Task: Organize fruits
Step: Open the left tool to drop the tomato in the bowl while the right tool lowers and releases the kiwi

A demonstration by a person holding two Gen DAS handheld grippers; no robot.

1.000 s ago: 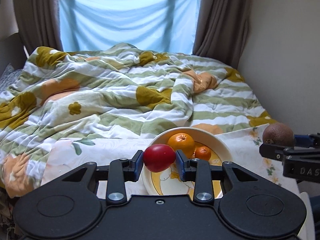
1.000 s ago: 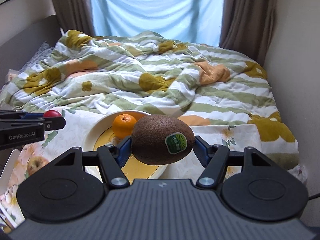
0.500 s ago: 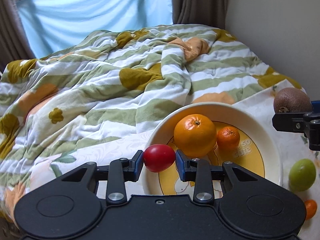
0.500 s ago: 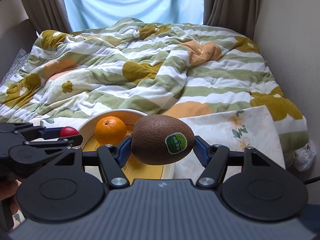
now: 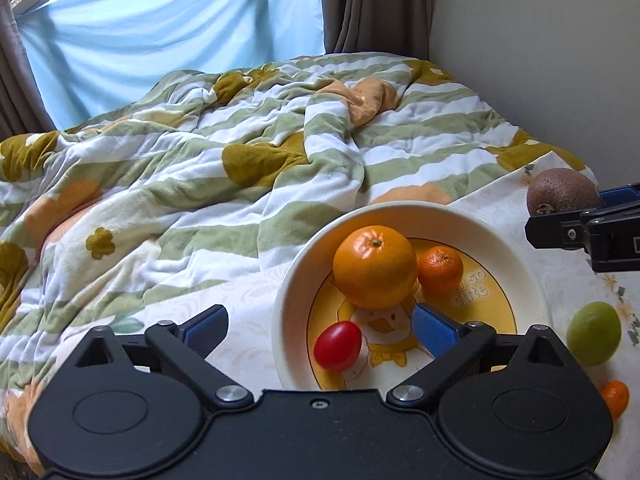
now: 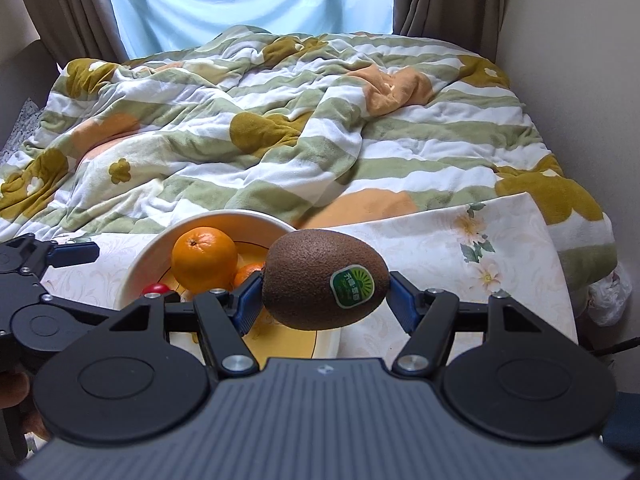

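The cherry tomato (image 5: 338, 345) lies inside the cream bowl (image 5: 516, 256), on the yellow cartoon print at the bowl's near-left side, touching neither blue pad. My left gripper (image 5: 320, 328) has just been opening: its jaws now stand spread wide, one pad outside the bowl's left rim and the other over the bowl's floor, with the tomato loose between them. Deeper in the bowl sits a large orange (image 5: 375, 267), and a small mandarin (image 5: 440, 270) rests against its right side.

My right gripper (image 6: 325, 286) pinches the kiwi (image 6: 325, 279) between its blue pads, gripping it end to end, with the green sticker facing the camera. In the right wrist view the kiwi hangs over the bowl's right rim (image 6: 224, 216); in the left wrist view it shows beyond the bowl's right edge, above the floral cloth (image 5: 248, 288).

Outside the bowl, just right of it on the cloth, lies a round green fruit (image 5: 594, 333), and nearer to me than that a small orange fruit (image 5: 615, 400), partly hidden by my left gripper's body.

The bowl stands on the floral cloth, and behind it spreads a rumpled striped blanket (image 5: 200, 184) with mustard and peach patches. Beyond the blanket hang a pale blue curtain (image 5: 172, 40) and brown drapes (image 5: 376, 4).
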